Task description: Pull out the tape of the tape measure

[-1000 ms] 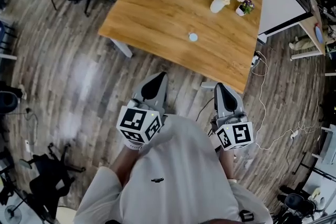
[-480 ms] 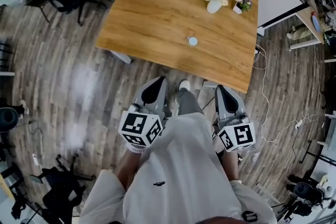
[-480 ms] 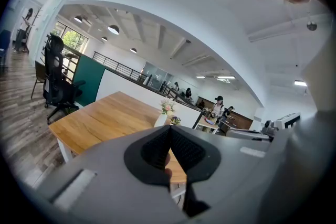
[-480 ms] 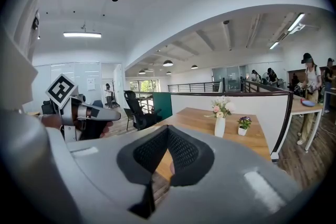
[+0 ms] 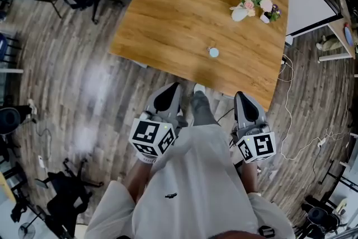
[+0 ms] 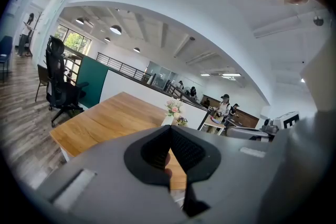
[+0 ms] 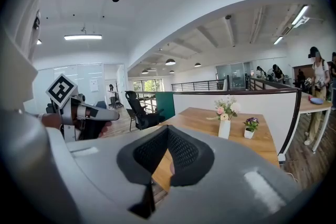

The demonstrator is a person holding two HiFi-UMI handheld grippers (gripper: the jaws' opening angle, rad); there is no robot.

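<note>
tape measure point(image 5: 213, 52) on table point(image 5: 168, 14), well ahead | left hand-held gripper point(image 5: 173, 87), right hand-held gripper point(image 5: 242, 96): jaws together, empty

The small, round, pale tape measure point(image 5: 213, 52) lies flat on the wooden table point(image 5: 168, 19), near its closest edge.

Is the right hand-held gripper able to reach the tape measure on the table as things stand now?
Probably yes: the right hand-held gripper hangs short of the table, with bare wood around the tape measure; its shut jaws must open first.
</note>
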